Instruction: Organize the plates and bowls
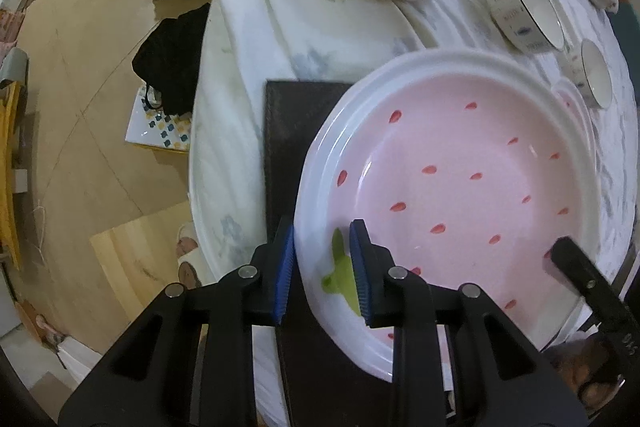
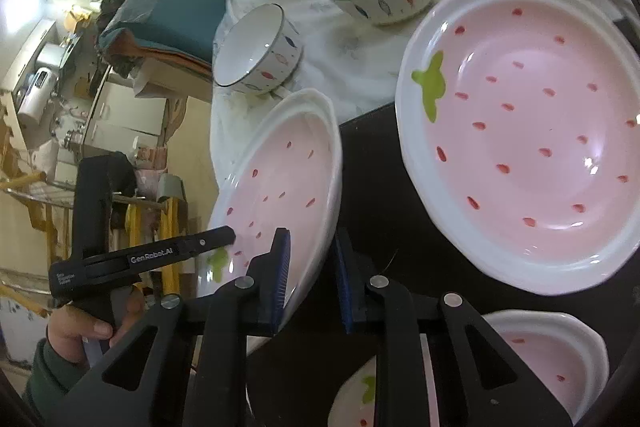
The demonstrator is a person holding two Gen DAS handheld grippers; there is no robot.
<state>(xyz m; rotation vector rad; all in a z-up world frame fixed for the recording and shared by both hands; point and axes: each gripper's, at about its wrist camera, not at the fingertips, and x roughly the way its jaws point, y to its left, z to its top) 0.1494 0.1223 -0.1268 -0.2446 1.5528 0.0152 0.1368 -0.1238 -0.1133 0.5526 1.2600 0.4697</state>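
Both grippers had the same strawberry plate [image 1: 460,163]: left gripper [image 1: 322,267] fingers clamped its white rim, right gripper [image 2: 310,275] fingers pinched the opposite edge.

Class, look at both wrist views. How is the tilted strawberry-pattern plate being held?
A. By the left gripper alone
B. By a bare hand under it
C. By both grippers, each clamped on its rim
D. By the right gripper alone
C: the right wrist view shows the right gripper clamped on the tilted plate's rim while the left gripper grips its far edge; the left wrist view shows those jaws on the rim too.
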